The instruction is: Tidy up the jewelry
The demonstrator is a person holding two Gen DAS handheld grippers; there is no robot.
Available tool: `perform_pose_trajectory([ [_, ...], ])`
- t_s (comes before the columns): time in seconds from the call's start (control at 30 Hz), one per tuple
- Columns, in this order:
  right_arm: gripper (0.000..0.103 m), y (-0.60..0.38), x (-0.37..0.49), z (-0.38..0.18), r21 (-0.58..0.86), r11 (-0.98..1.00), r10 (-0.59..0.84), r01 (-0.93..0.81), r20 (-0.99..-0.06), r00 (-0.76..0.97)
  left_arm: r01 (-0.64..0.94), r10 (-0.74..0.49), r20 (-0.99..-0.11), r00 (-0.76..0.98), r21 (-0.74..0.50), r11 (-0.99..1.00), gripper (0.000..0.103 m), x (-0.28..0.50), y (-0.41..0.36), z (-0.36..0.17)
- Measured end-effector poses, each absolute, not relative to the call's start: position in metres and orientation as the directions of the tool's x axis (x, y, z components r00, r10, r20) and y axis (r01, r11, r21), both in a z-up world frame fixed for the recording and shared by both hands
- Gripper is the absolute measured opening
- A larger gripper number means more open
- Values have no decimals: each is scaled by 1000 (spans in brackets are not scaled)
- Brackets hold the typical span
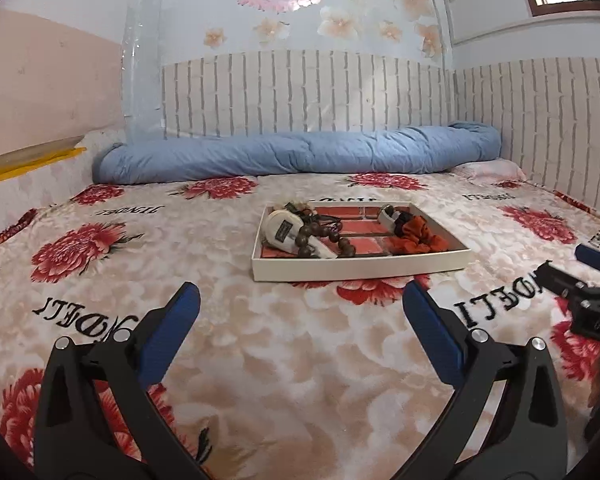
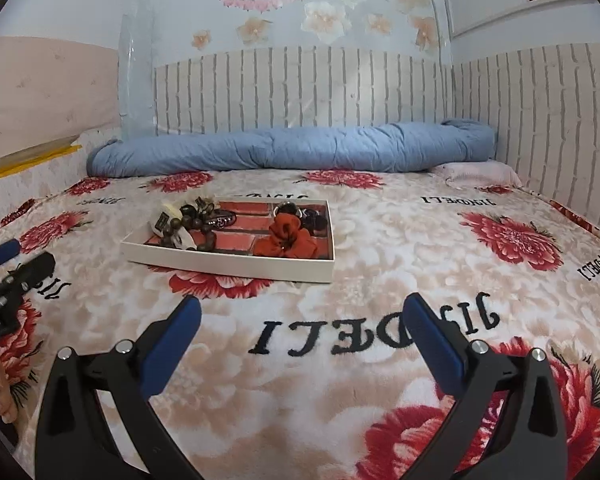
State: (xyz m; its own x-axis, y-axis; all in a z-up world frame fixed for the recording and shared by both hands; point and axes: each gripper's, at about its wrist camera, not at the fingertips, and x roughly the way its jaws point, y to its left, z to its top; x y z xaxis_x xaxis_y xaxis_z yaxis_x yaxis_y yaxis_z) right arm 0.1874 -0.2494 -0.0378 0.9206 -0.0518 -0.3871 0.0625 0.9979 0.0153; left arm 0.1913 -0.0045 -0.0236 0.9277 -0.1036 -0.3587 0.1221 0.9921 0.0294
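Observation:
A shallow white tray [image 1: 360, 267] with a red brick-pattern lining lies on the bed, also in the right wrist view [image 2: 228, 266]. It holds a brown bead bracelet [image 1: 320, 236] [image 2: 188, 220], a white pouch [image 1: 282, 230], a red scrunchie [image 1: 418, 240] [image 2: 286, 240] and dark small items [image 2: 314, 220]. My left gripper [image 1: 302, 296] is open and empty, short of the tray. My right gripper [image 2: 302, 310] is open and empty, to the right of and short of the tray; it shows at the right edge of the left wrist view [image 1: 592, 264].
A floral blanket [image 1: 260, 360] covers the bed. A rolled blue quilt [image 1: 300, 152] lies along the far wall, a pink pillow [image 2: 476, 172] at the far right. White brick-pattern panels line the walls.

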Motion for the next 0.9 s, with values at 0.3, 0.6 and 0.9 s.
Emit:
perform_pose_trajectory([
  [0.3,99,-240,189,-48,-13,999,-43,41,-374,927,125,-93,-351,932,69,990,98,191,-13,-32],
  [0.6,99,-241,186,-50,-10,999,-48,48,-364,930,101,-78,-356,931,48,994,98,191,-7,-37],
  [0.9,99,-245,188,-52,11,998,-48,56,-374,926,81,-68,-356,932,21,997,98,190,1,-38],
])
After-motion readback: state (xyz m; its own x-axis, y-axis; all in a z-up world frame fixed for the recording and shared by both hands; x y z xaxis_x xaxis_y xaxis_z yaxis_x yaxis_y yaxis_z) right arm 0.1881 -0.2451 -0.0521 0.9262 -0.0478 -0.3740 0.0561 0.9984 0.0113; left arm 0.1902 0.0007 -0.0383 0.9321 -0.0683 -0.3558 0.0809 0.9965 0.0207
